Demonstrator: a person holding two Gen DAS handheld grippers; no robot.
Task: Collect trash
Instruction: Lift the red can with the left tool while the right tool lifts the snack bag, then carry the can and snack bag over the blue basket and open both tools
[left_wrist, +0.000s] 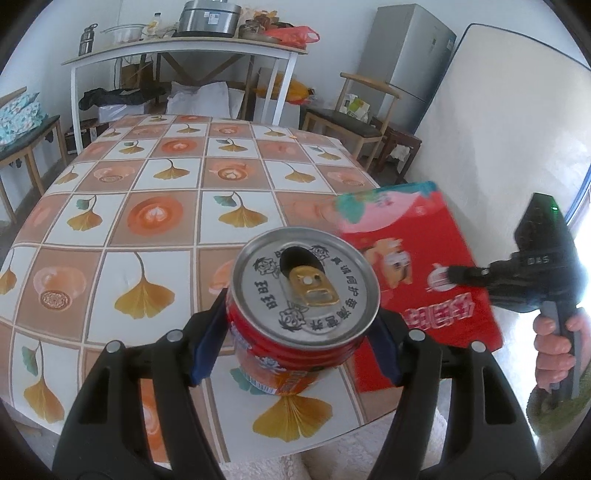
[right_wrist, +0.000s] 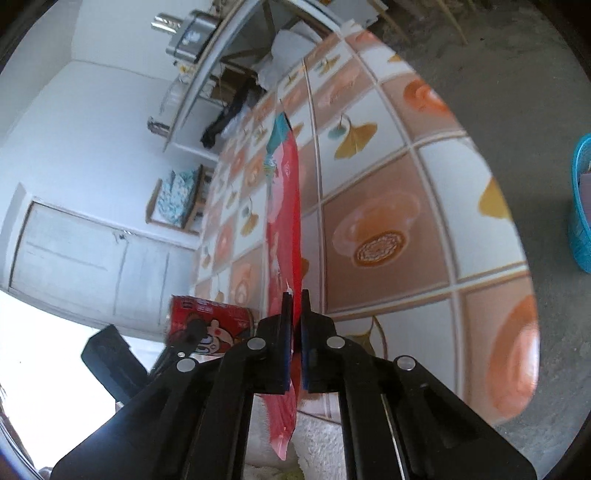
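Between the blue-padded fingers of the left gripper, seen from the left wrist camera, a red drink can sits clamped on both sides, its silver lid with gold pull tab and open mouth turned toward the lens. It hangs above the near edge of a table covered with a ginkgo-leaf and coffee-cup checked cloth. To the right, a flat red snack bag is held up over the table's right corner by the right gripper, whose black body is gripped by a hand. Farther back stand a white side table piled with kitchenware, a wooden chair and a grey refrigerator. Over at the right wrist camera, the picture is rolled sideways: the right gripper is pinched tight on the snack bag, seen edge-on, its lower end drooping below the pads. The can shows at lower left, and a blue basket stands on the grey floor at the right edge.
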